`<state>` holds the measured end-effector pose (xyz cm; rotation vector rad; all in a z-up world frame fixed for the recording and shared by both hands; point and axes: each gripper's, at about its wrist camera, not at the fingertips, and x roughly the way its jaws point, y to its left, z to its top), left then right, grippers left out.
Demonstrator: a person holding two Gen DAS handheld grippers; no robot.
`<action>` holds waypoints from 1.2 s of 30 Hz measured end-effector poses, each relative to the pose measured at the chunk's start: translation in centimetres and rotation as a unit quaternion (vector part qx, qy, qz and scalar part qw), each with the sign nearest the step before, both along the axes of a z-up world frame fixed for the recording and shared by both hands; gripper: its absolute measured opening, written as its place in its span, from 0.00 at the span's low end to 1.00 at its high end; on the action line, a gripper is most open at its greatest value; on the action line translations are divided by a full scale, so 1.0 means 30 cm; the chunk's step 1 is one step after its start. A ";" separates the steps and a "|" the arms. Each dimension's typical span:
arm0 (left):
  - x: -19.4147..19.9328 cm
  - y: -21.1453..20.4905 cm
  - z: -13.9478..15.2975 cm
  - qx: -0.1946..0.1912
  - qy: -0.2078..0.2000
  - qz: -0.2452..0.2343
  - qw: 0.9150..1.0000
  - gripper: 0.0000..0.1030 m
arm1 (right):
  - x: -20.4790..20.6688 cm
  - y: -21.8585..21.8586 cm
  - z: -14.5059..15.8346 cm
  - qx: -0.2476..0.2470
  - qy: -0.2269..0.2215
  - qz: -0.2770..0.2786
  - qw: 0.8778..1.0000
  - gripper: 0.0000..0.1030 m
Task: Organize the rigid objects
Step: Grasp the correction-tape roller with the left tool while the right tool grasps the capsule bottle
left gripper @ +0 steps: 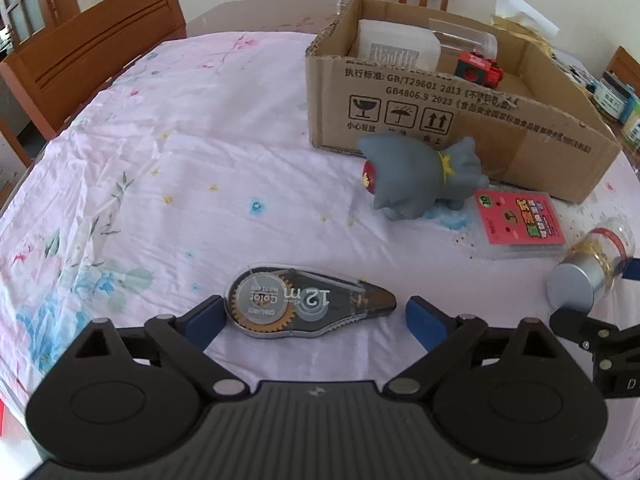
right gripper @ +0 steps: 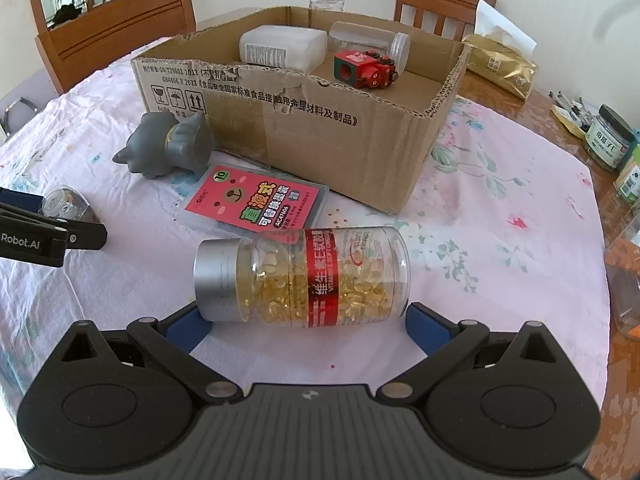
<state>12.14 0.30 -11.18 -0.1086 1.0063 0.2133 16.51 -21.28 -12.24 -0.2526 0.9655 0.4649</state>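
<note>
Item: correction tape [left gripper: 310, 302] flat on tablecloth [left gripper: 168, 152], btwn left gripper [left gripper: 314, 320] jaws, released, long axis across the gap. Capsule jar [right gripper: 302, 276] on its side btwn right gripper [right gripper: 308, 326] jaws, also released, axis crosswise. Box [right gripper: 328, 152] beyond both.

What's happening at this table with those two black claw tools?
A person is tidying loose things into the cardboard box. The left gripper is open around a correction tape lying on the cloth; the right gripper is open around a pill bottle on its side. Neither is squeezed yet. A grey toy and a pink packet wait outside.
</note>
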 end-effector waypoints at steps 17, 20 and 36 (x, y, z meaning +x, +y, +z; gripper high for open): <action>-0.003 -0.021 -0.005 0.007 -0.019 0.025 0.999 0.94 | 0.030 0.039 0.023 0.006 -0.021 0.003 1.000 0.99; 0.000 -0.022 -0.006 0.007 -0.023 0.021 0.999 0.94 | 0.031 0.043 0.021 0.003 -0.019 0.005 1.000 0.99; -0.011 -0.005 -0.009 0.014 -0.033 -0.023 0.999 0.94 | 0.034 0.036 0.024 0.002 -0.010 -0.001 1.000 0.94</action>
